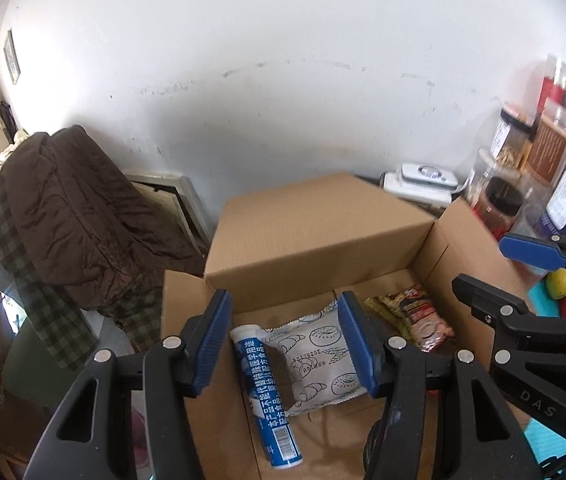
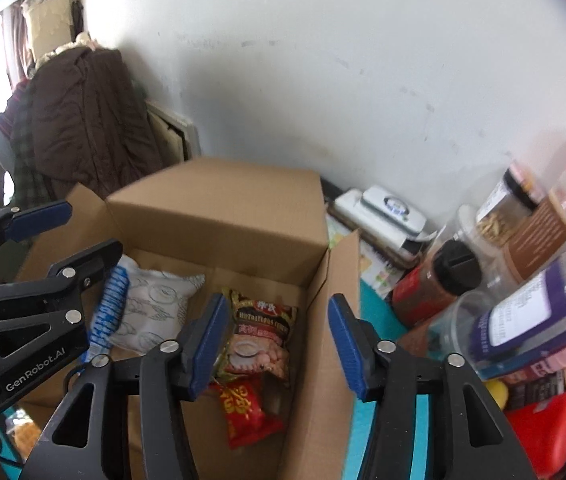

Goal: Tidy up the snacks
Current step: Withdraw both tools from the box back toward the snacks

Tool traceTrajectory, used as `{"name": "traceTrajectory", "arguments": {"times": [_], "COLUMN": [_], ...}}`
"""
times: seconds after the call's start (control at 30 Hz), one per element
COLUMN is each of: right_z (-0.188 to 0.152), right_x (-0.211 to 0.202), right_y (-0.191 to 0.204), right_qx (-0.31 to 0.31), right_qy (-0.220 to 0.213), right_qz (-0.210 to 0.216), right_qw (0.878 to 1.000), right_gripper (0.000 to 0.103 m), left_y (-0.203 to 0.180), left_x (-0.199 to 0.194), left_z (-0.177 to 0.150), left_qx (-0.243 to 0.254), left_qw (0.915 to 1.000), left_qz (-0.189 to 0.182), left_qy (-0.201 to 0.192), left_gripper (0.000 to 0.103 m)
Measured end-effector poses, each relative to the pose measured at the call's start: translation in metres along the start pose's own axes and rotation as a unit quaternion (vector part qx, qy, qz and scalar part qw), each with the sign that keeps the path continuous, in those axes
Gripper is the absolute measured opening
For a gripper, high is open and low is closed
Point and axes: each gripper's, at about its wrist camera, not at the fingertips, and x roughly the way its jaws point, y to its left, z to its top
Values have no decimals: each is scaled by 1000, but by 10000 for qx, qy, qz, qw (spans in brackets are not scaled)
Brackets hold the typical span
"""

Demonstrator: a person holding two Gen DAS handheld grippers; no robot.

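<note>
Both claws hover empty over the open cardboard box (image 1: 315,236), the snacks already lying inside.

Largest first: the box sits on the bench, flaps up, jars crowding its right. The left claw (image 1: 285,346) stands apart over the white pastry pouch (image 1: 315,354) and blue tube (image 1: 265,396), gripping nothing; the right claw (image 2: 277,346) gapes empty above the cereal packet (image 2: 261,338) and red packet (image 2: 247,412). To do this well, I judge each claw should clear the flaps before fetching more. Only the right view shows the red packet; only the left shows the tube's whole length.
</note>
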Motion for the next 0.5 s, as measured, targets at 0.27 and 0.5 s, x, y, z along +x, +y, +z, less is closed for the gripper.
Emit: {"name": "traceTrajectory", "arguments": {"times": [0.27,0.5], "right_z": [11,8], "right_x": [-48,-91], "right_y": [7,19], "right_qx": [-33,-83], "right_qy": [-377,-705], "right_qz": [-12,-9], "right_qw": [9993,9975], "right_gripper": [53,64], "left_y": [7,15], "left_x": [-46,-89], "left_z": [7,3], "left_qx": [-187,-288], "left_qw": [9995,9984], "left_qz": [-30,-57], "left_qy": [-253,-486], "left_gripper": [55,66]}}
